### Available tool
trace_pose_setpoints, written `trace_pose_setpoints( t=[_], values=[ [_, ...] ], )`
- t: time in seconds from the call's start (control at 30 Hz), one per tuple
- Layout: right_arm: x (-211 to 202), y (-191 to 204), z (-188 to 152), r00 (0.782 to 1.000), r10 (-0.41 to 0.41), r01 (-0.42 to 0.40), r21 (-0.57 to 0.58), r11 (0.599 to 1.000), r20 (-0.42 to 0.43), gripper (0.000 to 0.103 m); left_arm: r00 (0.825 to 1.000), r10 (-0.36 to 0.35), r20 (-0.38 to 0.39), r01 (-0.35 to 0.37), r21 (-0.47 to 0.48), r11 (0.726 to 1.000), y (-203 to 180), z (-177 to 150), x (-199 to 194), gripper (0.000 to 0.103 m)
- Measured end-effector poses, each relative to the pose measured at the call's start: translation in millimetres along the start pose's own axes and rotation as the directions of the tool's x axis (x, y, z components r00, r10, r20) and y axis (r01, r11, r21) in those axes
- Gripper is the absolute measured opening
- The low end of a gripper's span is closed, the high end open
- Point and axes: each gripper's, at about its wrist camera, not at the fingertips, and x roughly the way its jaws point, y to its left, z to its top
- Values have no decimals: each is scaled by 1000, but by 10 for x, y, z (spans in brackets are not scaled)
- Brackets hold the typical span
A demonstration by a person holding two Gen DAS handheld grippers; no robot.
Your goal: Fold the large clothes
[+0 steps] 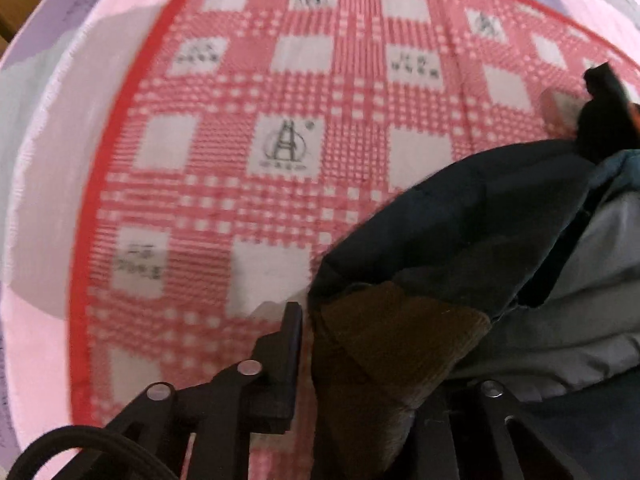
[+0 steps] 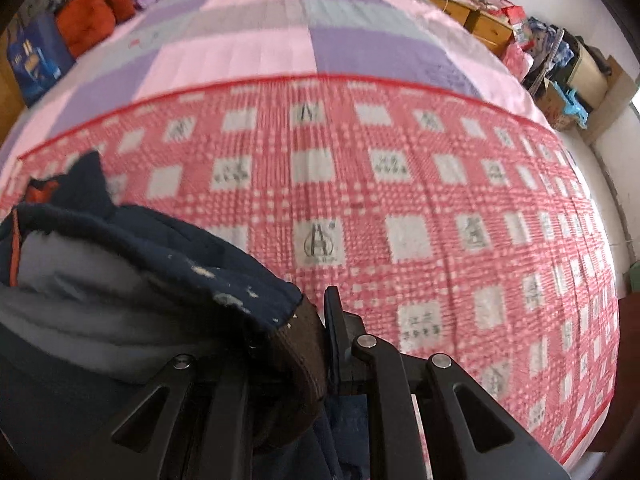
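A dark navy jacket (image 1: 480,216) with grey lining (image 1: 600,280) hangs over the red-and-white checked sheet (image 1: 280,140). Its brown ribbed cuff (image 1: 392,340) sits between the jaws of my left gripper (image 1: 360,332). A strip of sheet shows between the left finger (image 1: 294,340) and the cuff, so that pad does not press; cloth hides the other finger. In the right wrist view the jacket (image 2: 160,248) bulges at the lower left. My right gripper (image 2: 310,320) is shut on another brown ribbed edge (image 2: 304,356), its right finger (image 2: 332,320) tight against the rib.
The checked sheet (image 2: 400,200) lies across a pink and purple quilt (image 2: 280,32) on a bed. Red bedding (image 2: 92,20) and a blue bag (image 2: 36,56) sit at the far left. Cluttered wooden cabinets (image 2: 488,24) and cardboard boxes (image 2: 580,76) line the right wall.
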Motion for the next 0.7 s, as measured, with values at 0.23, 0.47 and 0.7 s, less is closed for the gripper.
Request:
trace_pose_setpoints(
  t=[0.23, 0.47, 0.7],
  values=[
    [228, 8, 146, 999, 11, -9, 36, 999, -51, 17, 998, -49, -42, 49, -5, 999, 132, 80, 29, 43],
    [-247, -188, 315, 995, 79, -80, -20, 997, -54, 79, 975, -204, 88, 202, 29, 979, 527, 260, -598, 101],
    [-1015, -480, 523, 967, 212, -230, 119, 966, 144, 84, 888, -330, 319, 342, 20, 939, 633, 297, -1401, 102]
  ],
)
